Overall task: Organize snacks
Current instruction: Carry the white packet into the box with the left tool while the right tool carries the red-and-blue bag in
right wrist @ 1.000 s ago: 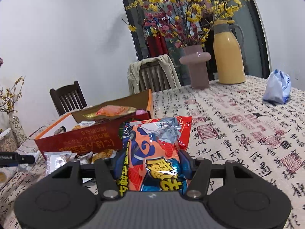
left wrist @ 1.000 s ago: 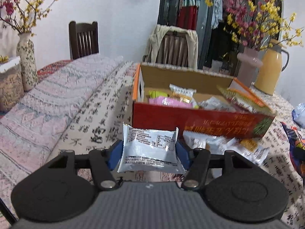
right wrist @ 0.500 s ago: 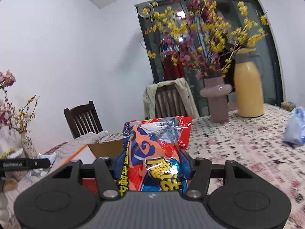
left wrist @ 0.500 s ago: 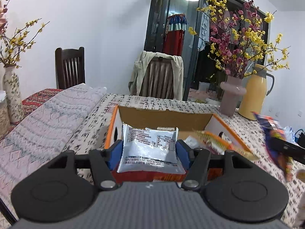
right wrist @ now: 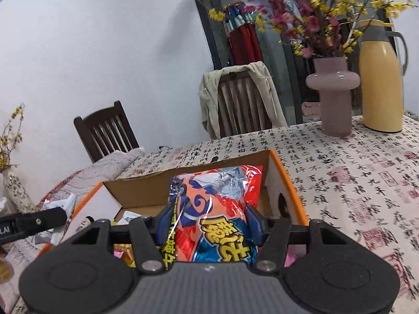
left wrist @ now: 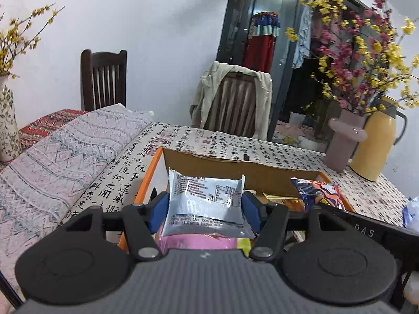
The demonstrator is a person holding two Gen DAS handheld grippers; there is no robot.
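Note:
My left gripper [left wrist: 205,209] is shut on a silver snack packet [left wrist: 205,204] with small print, held over the left part of the open cardboard box [left wrist: 235,166] with orange edges. The blue pads press the packet's two sides. In the right wrist view my right gripper [right wrist: 208,222] is shut on an orange, red and blue snack bag [right wrist: 217,209], held above the right half of the same box [right wrist: 146,183]. That bag [left wrist: 318,192] shows at the right of the left wrist view. Pink and yellow packets [left wrist: 193,242] lie inside the box below the left gripper.
A pink vase with flowering branches [right wrist: 334,89] and a yellow thermos jug [right wrist: 381,86] stand at the table's far right. Two chairs [left wrist: 103,78] stand behind the table, one draped with a jacket [left wrist: 233,99]. A folded patterned cloth [left wrist: 65,151] covers the table's left side.
Both grippers rose and moved forward from the table's front, over the red box wall, and now hang above the box's open top, each still holding its snack.

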